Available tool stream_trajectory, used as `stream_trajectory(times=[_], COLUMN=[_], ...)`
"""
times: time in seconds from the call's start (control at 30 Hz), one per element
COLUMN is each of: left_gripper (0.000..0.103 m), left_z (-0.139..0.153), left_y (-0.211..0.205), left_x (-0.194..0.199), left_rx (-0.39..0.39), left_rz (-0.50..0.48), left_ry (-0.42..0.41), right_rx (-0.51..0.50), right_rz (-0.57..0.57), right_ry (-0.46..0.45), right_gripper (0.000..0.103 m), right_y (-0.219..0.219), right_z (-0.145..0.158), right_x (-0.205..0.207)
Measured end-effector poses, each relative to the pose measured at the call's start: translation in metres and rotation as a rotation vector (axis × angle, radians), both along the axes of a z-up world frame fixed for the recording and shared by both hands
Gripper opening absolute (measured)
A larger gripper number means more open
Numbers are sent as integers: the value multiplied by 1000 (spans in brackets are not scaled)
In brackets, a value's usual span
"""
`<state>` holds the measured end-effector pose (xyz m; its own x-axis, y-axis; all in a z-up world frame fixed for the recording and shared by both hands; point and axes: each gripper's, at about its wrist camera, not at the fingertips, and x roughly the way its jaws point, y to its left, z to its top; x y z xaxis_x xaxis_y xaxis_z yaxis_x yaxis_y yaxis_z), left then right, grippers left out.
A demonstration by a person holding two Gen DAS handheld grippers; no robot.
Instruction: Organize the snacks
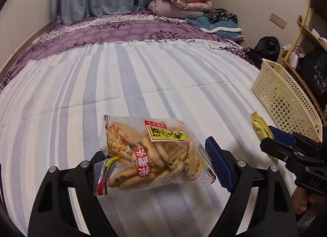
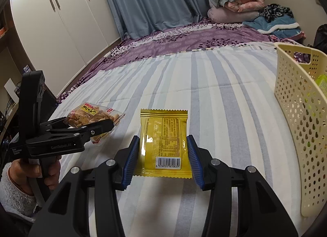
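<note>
Right claw (image 2: pixel 162 153) clamped on yellow packet (image 2: pixel 163 141), nearer the perforated basket (image 2: pixel 296 102). Left claw (image 1: pixel 161 163) apparently clamped across the biscuit bag (image 1: pixel 151 151), farther from the basket.

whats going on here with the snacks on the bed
A person is tidying snacks on a striped bed, a handheld tool in each hand. The left tool has a clear bag of cookies between its fingers. The right tool is clamped on a yellow packet. A cream basket waits to the right.
</note>
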<state>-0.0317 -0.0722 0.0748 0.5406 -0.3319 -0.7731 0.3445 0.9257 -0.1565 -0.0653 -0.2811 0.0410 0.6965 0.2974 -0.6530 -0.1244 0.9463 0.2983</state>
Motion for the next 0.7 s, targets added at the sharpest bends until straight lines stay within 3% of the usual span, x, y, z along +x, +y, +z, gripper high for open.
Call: stream_trajectory(times=[0.13, 0.17, 0.2, 0.23, 0.4, 0.7], left_gripper=[80, 74, 59, 57, 58, 62], left_z=[11, 14, 16, 18, 20, -7], left_y=[-11, -14, -16, -19, -29, -27], left_x=[-3, -3, -3, -2, 2, 10], left_rx=[-6, -10, -13, -18, 12, 28], left_rz=[-34, -43, -49, -59, -68, -37], left_ry=[-21, -23, -27, -22, -37, 13], right_rx=[6, 7, 9, 11, 21, 35], right_rz=[-20, -25, -30, -36, -63, -80], right_ry=[-25, -31, -37, -45, -71, -63], right_gripper=[47, 47, 47, 47, 47, 47], right_y=[-8, -10, -11, -14, -27, -36], right_z=[10, 12, 14, 16, 25, 21], right_x=[-1, -2, -4, -5, -8, -7])
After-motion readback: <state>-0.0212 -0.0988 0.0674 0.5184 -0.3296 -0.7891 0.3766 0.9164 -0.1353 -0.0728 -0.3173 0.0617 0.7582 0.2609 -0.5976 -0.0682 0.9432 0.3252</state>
